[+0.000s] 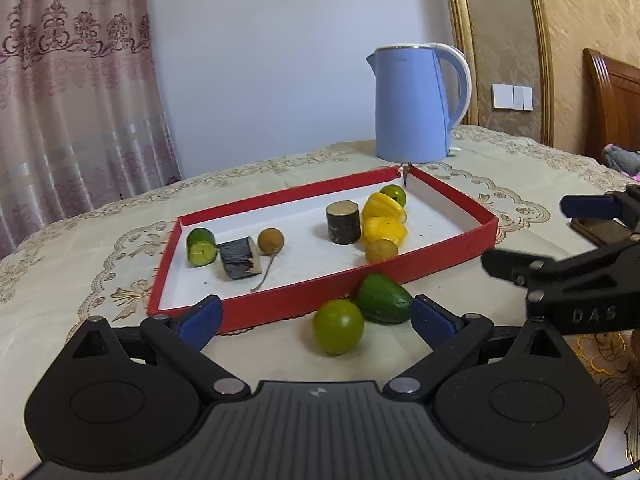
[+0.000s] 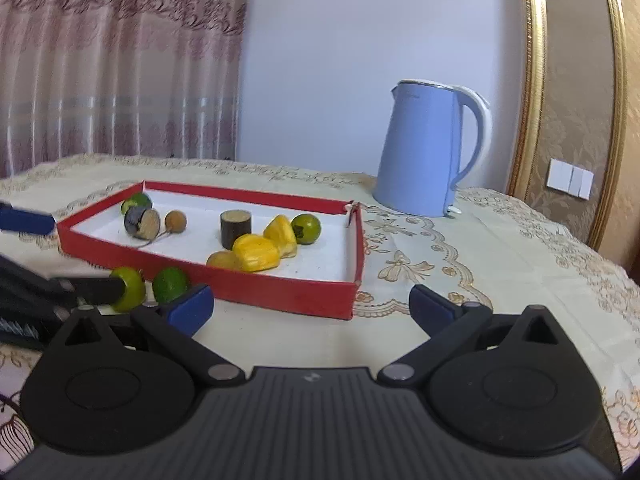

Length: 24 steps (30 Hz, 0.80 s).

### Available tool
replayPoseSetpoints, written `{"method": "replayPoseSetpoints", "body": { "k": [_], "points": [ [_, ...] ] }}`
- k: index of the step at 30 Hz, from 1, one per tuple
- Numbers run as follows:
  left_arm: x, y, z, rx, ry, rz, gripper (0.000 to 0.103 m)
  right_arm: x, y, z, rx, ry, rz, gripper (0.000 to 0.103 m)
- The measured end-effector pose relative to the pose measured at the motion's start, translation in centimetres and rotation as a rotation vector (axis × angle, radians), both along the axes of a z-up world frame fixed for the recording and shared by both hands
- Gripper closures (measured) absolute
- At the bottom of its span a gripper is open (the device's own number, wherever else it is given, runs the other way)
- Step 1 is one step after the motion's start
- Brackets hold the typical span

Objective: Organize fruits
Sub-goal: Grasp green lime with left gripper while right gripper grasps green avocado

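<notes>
A red tray (image 1: 448, 246) with a white floor holds several fruits: cut green pieces (image 1: 201, 246), two dark cane pieces (image 1: 343, 223), two brown longans (image 1: 271, 241), yellow jackfruit pieces (image 1: 384, 220) and a green fruit (image 1: 394, 195). On the cloth in front of the tray lie a round green fruit (image 1: 338, 332) and an oval green fruit (image 1: 384, 298). My left gripper (image 1: 318, 320) is open around the round fruit, and its pads stand clear of it. My right gripper (image 2: 312, 306) is open over bare cloth near the tray's corner, with nothing between its fingers.
A blue kettle (image 1: 416, 104) stands behind the tray's far corner. My right gripper (image 1: 524, 232) reaches in from the right of the left wrist view, over a dark flat object (image 1: 592, 232). Curtains and a wall close the back. Patterned tablecloth lies right of the tray.
</notes>
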<state>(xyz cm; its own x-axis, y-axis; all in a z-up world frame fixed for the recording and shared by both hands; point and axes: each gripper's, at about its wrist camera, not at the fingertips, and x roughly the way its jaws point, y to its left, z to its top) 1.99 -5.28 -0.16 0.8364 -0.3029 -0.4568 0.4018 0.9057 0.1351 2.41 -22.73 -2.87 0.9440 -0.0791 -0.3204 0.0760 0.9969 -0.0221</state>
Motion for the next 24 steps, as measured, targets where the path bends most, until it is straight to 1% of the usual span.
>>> {"method": "replayPoseSetpoints", "body": {
  "k": [2,4,5,6,7,10,14,17,19,20,24],
  "points": [
    [0.5,-0.3,-0.1,0.002,0.010,0.006,0.008,0.1,-0.6,-0.1,0.030,0.005,-0.003,0.000],
    [1.3,-0.5,-0.3,-0.003,0.044,0.004,0.021,0.2,-0.8,-0.2,0.042,0.014,-0.014,0.000],
    [1.4,-0.4,-0.3,-0.005,0.061,0.006,0.024,0.3,-0.8,-0.3,0.044,0.020,-0.016,0.000],
    [1.8,-0.5,-0.5,-0.006,0.084,0.011,0.032,0.4,-0.8,-0.3,0.045,0.026,-0.012,0.000],
    [2.0,-0.4,-0.6,-0.009,0.102,0.015,0.037,0.5,-0.8,-0.4,0.044,0.031,-0.006,0.000],
    [2.7,-0.3,-1.3,-0.011,0.150,0.035,0.043,0.7,-0.6,-0.4,0.037,0.040,0.005,0.000],
    [3.1,-0.3,-1.4,-0.024,0.168,0.050,0.047,0.8,-0.5,-0.4,0.038,0.053,0.018,0.000],
    [3.5,-0.7,-1.4,-0.004,0.175,0.072,0.056,1.1,-0.7,-0.5,0.049,0.069,0.009,0.000],
    [3.8,-0.9,-1.4,-0.009,0.195,0.079,0.070,1.3,-0.9,-0.5,0.055,0.083,-0.011,0.000],
    [3.9,-1.0,-1.5,-0.012,0.205,0.086,0.070,1.4,-0.9,-0.6,0.057,0.090,-0.017,0.000],
    [3.9,-1.3,-1.5,-0.001,0.198,0.098,0.070,1.4,-0.9,-0.7,0.054,0.092,-0.018,0.000]
  ]
}}
